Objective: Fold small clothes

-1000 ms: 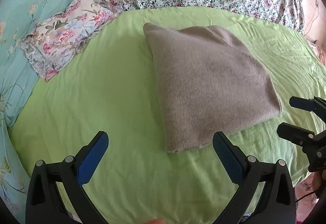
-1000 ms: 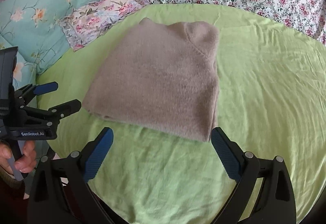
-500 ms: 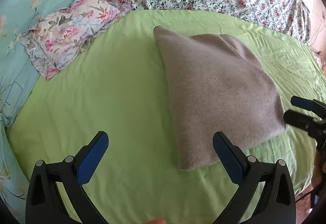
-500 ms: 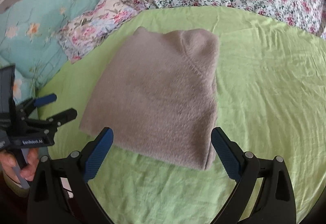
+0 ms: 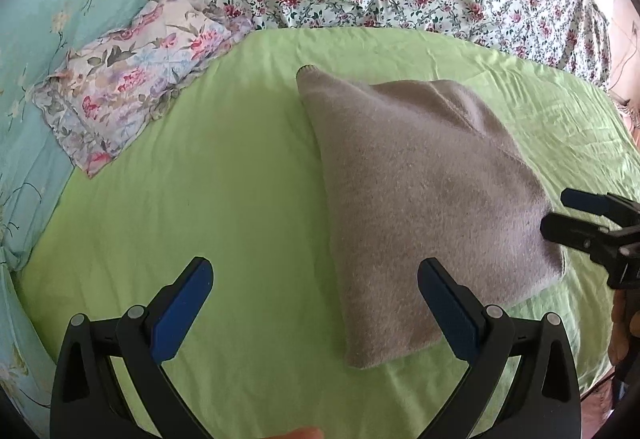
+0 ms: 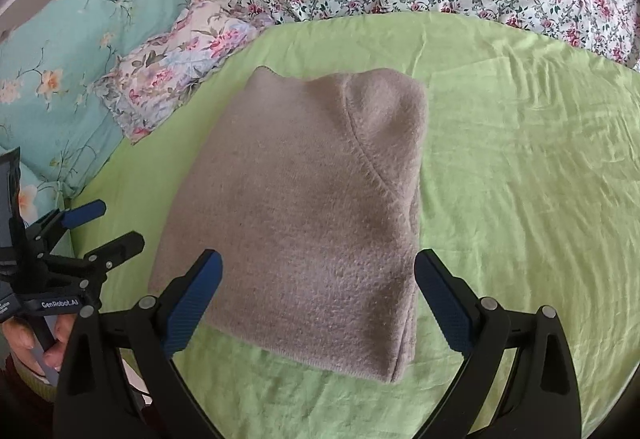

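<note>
One legible marking found: "GenRobot.AI", printed in white on the black body of the left gripper point(image 6: 100, 227), seen at the lower left of the right wrist view. Smaller print just left of it, too small to read. No other text, numbers or signs legible in either view.
</note>
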The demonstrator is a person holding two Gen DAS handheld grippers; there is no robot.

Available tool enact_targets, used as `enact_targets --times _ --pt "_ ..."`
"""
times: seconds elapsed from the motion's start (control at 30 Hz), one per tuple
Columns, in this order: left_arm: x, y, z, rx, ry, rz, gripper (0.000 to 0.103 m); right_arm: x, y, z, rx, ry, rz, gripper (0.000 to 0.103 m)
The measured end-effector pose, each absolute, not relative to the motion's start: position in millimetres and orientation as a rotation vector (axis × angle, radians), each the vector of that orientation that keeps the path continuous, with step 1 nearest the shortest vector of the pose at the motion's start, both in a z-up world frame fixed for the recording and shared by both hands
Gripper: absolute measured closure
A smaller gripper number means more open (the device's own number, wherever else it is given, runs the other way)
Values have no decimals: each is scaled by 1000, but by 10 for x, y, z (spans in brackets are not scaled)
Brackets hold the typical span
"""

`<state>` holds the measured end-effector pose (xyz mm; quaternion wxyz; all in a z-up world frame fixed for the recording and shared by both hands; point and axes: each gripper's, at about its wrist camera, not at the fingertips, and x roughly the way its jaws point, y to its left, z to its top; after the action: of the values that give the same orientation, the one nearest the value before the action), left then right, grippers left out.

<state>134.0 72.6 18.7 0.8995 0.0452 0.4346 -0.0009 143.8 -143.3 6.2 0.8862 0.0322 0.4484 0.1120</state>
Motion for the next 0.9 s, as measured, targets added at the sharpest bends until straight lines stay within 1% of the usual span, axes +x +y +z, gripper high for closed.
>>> enact_targets --times 0.43,0.9 --pt "1376 660 151 115 901 3 1 1350 -1532 35 65 938 220 6" --pt "1541 644 110 117 911 22 1 1487 -1530 64 58 926 232 6"
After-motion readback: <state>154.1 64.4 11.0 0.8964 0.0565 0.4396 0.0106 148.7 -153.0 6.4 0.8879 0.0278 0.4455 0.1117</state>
